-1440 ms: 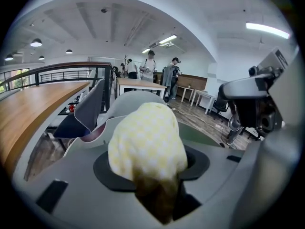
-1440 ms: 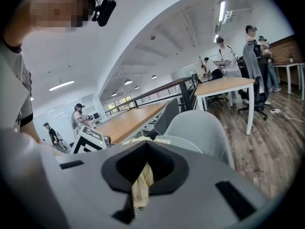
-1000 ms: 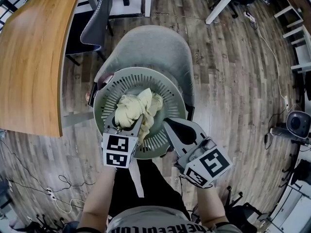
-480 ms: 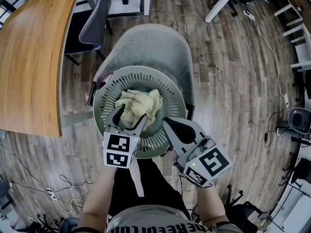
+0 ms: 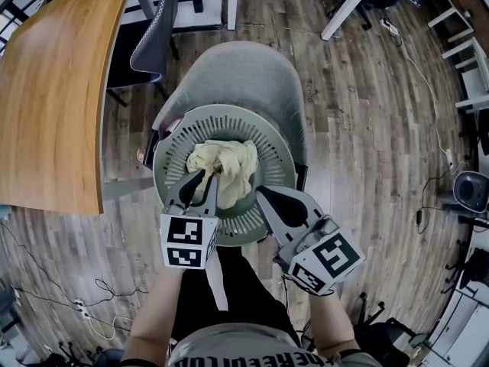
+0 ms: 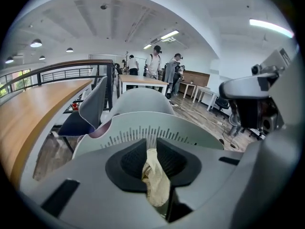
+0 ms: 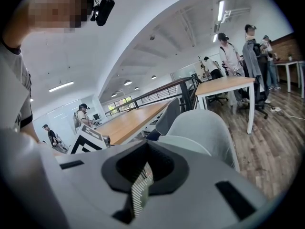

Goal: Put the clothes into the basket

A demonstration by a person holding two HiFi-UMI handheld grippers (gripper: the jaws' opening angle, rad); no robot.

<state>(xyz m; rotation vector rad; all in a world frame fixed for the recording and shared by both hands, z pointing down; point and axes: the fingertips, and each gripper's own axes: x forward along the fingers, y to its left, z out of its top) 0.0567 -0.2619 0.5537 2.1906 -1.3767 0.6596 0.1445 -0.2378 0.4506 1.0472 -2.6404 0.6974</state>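
left gripper [image 5: 205,180]: jaws have just been closing, now pinching the near edge of the crumpled pale-yellow cloth [image 5: 227,165] | right gripper [image 5: 263,197]: jaws clamped on near rim of the round grey-green slotted plastic basket [image 5: 229,118] | cloth: heaped inside basket | basket: on grey padded chair [image 5: 244,67]

The floor [image 5: 367,144] is grey-brown wood plank. A curved wooden table [image 5: 46,90] fills the left of the head view, with a dark office chair [image 5: 149,37] at its edge. A grey shell chair [image 5: 237,67] stands mid-floor. White table legs [image 5: 344,10] show at the top and white shelving [image 5: 470,60] at the right edge. Cables [image 5: 61,300] trail lower left. The white ceiling [image 6: 119,18] carries round lamps [image 6: 35,43] and strip lights [image 6: 269,26]. A dark railing [image 6: 52,73] runs behind the table. People [image 6: 155,63] stand far back.
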